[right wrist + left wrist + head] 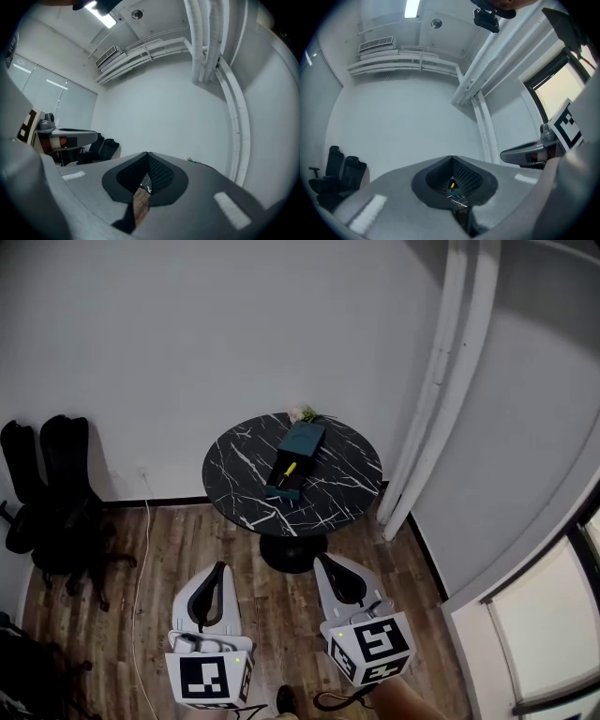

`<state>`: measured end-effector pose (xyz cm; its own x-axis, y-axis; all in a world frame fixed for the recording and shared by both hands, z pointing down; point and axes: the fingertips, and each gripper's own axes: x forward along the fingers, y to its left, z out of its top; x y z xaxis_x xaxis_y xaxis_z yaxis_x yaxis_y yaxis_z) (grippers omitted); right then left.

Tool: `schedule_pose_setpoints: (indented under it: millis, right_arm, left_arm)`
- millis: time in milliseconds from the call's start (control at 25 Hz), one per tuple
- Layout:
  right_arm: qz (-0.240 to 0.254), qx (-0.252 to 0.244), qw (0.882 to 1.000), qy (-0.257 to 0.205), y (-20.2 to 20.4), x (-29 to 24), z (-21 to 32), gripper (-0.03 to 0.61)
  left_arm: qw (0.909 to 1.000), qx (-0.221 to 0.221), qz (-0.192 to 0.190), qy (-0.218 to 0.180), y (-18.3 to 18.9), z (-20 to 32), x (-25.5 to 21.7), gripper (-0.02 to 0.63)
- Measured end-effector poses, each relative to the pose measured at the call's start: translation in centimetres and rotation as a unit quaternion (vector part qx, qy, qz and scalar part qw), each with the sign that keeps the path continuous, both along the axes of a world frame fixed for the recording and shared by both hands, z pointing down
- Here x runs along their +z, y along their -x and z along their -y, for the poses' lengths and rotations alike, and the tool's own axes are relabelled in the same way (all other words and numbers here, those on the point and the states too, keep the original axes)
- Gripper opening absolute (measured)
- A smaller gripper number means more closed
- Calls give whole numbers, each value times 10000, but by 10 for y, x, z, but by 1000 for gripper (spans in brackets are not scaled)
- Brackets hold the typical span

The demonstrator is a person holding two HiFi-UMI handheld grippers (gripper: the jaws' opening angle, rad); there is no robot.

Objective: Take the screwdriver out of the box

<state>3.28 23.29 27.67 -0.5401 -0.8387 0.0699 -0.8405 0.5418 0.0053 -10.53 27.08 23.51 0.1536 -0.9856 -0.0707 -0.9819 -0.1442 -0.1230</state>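
Observation:
In the head view, an open teal box (294,458) lies on a round black marble table (239,465), its lid folded back toward the wall. A yellow-handled screwdriver (289,468) rests inside the box. My left gripper (220,566) and right gripper (322,558) hang side by side over the wooden floor, well short of the table, both pointing at it. Each has its jaws shut with nothing held. In the left gripper view, the screwdriver (452,186) shows small and far through the slit below the joined tips of the left gripper (451,159). The right gripper (147,154) shows only floor through its slit.
Black office chairs (47,493) stand at the left wall. A white cable (141,568) runs across the floor. White pipes (441,381) rise right of the table, beside a window (544,624). A small white flower piece (302,413) sits at the table's far edge.

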Motion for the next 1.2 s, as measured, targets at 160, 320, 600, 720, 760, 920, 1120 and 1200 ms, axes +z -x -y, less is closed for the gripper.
schedule_pose_setpoints:
  millis: [160,320,600,720,760,920,1120,1200]
  right_arm:
    - [-7,91,9999,-112,19,-8,25,26]
    - [-64,120,9999,-64,31,-6,45,26]
    - [-85,204,9997,121,37,13,87,26]
    - [-78,231,9995,181,36,21,113,26]
    - [-70,232,9995,195,36,23,124,26]
    - [-37,219,9993,286,37,31,169,26]
    - [-3,172,9990,408,37,39,230,26]
    - [-1,166,9988,453,35,42,253,26]
  left_arm:
    - [9999,68,-20,-95,20,27,-5,0]
    - [9999,112,-54,-30,32,46,0,0]
    - [9996,188,-78,191,37,89,22,0]
    - [9994,203,-96,251,37,117,30,0]
    - [9994,201,-90,250,37,127,31,0]
    - [9995,206,-46,214,37,172,33,0]
    - [9994,163,5,290,35,231,37,0]
    - [9994,152,6,325,34,254,40,0]
